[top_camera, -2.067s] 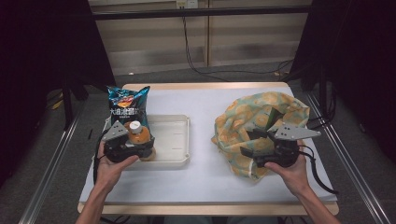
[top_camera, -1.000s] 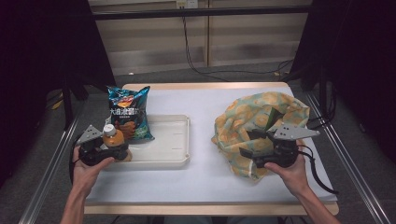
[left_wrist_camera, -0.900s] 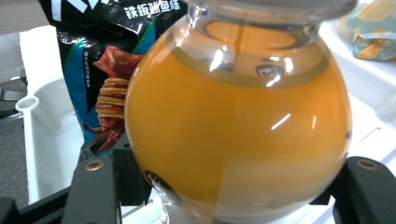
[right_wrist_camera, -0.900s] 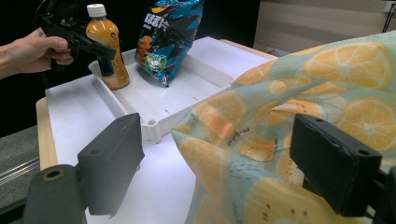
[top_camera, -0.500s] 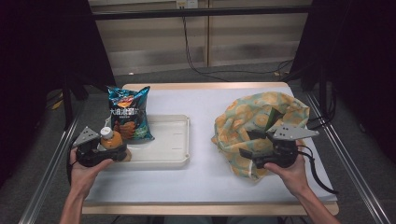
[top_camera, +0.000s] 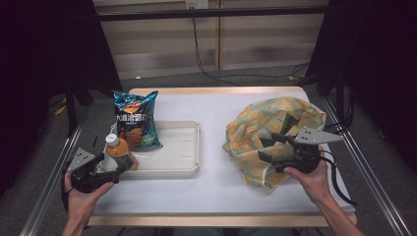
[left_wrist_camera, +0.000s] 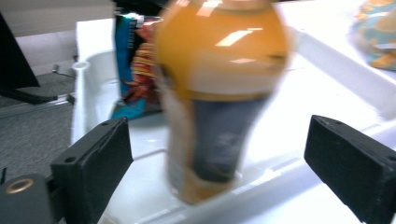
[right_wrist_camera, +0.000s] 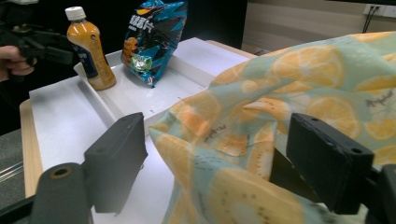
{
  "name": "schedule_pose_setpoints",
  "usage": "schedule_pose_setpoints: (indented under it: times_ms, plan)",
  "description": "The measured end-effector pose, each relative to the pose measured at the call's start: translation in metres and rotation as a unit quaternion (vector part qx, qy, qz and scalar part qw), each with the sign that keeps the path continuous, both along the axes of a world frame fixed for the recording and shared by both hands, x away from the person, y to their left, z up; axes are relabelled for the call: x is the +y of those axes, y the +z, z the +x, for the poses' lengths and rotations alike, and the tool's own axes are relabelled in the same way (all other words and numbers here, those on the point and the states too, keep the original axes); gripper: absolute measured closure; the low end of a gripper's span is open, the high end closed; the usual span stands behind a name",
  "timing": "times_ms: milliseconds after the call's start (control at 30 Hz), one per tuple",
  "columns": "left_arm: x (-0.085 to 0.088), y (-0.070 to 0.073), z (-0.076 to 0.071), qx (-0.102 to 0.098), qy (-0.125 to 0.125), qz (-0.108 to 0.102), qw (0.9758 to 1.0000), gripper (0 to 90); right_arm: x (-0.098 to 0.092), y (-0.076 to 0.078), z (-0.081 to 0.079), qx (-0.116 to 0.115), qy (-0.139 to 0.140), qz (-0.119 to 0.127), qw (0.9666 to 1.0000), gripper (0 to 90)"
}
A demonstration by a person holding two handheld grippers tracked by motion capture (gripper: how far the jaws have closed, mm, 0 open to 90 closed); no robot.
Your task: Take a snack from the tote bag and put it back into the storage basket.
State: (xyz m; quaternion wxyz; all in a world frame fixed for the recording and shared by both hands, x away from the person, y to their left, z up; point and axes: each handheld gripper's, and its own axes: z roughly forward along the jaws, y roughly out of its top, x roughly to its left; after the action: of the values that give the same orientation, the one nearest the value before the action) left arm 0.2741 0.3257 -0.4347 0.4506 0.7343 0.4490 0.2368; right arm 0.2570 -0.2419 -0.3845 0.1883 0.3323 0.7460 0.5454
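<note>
An orange drink bottle [top_camera: 116, 148] with a white cap stands at the left end of the white tray [top_camera: 182, 147], next to a blue chips bag [top_camera: 135, 120]. My left gripper [top_camera: 117, 164] is at the table's left edge with its jaws on either side of the bottle [left_wrist_camera: 219, 93]. They have just been opening, and now stand wide and clear of it. My right gripper [top_camera: 270, 160] is at the near rim of the orange-print cloth bag [top_camera: 265, 123]. Its jaws have closed a little, and the cloth [right_wrist_camera: 280, 93] lies loose between them.
The chips bag [right_wrist_camera: 152, 39] leans upright at the tray's back left. A metal rail runs along each side of the table, with black curtains beyond. Bare white tabletop [top_camera: 216, 187] lies between the tray and the cloth bag.
The left gripper carried the bottle from inside the tray to its left end. Its jaws then parted off the bottle and the hand drew back slightly. The right hand has stayed put.
</note>
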Motion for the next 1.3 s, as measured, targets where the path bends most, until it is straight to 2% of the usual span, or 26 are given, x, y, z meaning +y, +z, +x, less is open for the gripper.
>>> schedule_pose_setpoints:
  times_ms: [100, 167, 200, 233, 333, 367, 433, 500, 600, 633, 700, 867, 933, 967, 1033, 1133, 1167, 1233, 1300]
  plan:
    - [-0.015, 0.003, -0.013, -0.006, -0.019, 0.002, 0.9998, 9.1, -0.007, 0.003, 0.001, -0.004, -0.008, -0.001, 1.0000, 27.8]
    - [-0.024, 0.005, -0.020, -0.009, -0.027, -0.015, 0.9995, 9.4, -0.012, 0.004, 0.000, -0.004, -0.011, 0.002, 0.9999, 31.1]
    - [-0.024, 0.005, -0.020, -0.009, -0.027, -0.015, 0.9995, 11.1, -0.015, 0.005, 0.000, -0.006, -0.017, 0.000, 0.9998, 33.7]
    - [-0.033, 0.006, -0.026, -0.014, -0.038, -0.016, 0.9990, 11.3, -0.018, 0.007, 0.000, -0.006, -0.019, 0.001, 0.9998, 35.9]
    - [-0.047, 0.008, -0.035, -0.020, -0.052, -0.017, 0.9983, 11.4, -0.027, 0.010, 0.000, -0.010, -0.031, 0.010, 0.9994, 38.9]
    - [-0.050, 0.009, -0.036, -0.020, -0.057, -0.007, 0.9982, 11.5, -0.031, 0.011, 0.000, -0.009, -0.038, 0.009, 0.9992, 39.3]
    - [-0.059, 0.010, -0.038, -0.020, -0.068, -0.017, 0.9973, 11.6, -0.038, 0.012, 0.001, -0.007, -0.049, 0.009, 0.9987, 39.7]
    - [-0.067, 0.010, -0.041, -0.028, -0.079, -0.018, 0.9963, 12.4, -0.045, 0.014, 0.002, -0.007, -0.061, 0.006, 0.9981, 40.0]
    - [-0.077, 0.009, -0.042, -0.027, -0.087, -0.019, 0.9957, 15.8, -0.056, 0.017, 0.002, -0.017, -0.079, 0.014, 0.9966, 39.8]
    - [-0.089, 0.007, -0.042, -0.019, -0.107, -0.013, 0.9940, 16.7, -0.060, 0.018, 0.001, -0.019, -0.089, 0.017, 0.9957, 39.2]
    - [-0.102, 0.007, -0.043, -0.014, -0.132, -0.020, 0.9910, 19.6, -0.066, 0.020, 0.000, -0.021, -0.095, 0.022, 0.9950, 36.3]
    - [-0.138, 0.008, -0.035, -0.013, -0.168, -0.025, 0.9854, 23.7, -0.082, 0.026, -0.002, -0.023, -0.119, 0.025, 0.9924, 30.6]
    - [-0.150, 0.008, -0.029, -0.008, -0.190, -0.033, 0.9812, 26.1, -0.089, 0.029, -0.002, -0.022, -0.126, 0.024, 0.9915, 27.7]
    - [-0.157, 0.008, -0.025, -0.010, -0.195, -0.028, 0.9803, 27.0, -0.092, 0.030, -0.001, -0.023, -0.132, 0.023, 0.9908, 26.4]
    - [-0.170, 0.006, -0.016, 0.001, -0.215, -0.042, 0.9758, 29.0, -0.098, 0.032, 0.001, -0.024, -0.139, 0.022, 0.9898, 25.1]
    - [-0.186, 0.008, -0.009, -0.013, -0.221, -0.039, 0.9744, 32.3, -0.107, 0.032, 0.004, -0.021, -0.148, 0.024, 0.9885, 22.2]
    - [-0.191, 0.008, -0.006, -0.011, -0.221, -0.044, 0.9741, 32.8, -0.110, 0.031, 0.005, -0.020, -0.150, 0.026, 0.9882, 21.0]
    - [-0.199, 0.009, -0.002, -0.009, -0.232, -0.047, 0.9715, 32.8, -0.115, 0.029, 0.009, -0.019, -0.155, 0.023, 0.9875, 20.5]
    - [-0.206, 0.009, 0.001, -0.008, -0.236, -0.044, 0.9708, 32.8, -0.119, 0.027, 0.013, -0.016, -0.160, 0.022, 0.9868, 19.9]
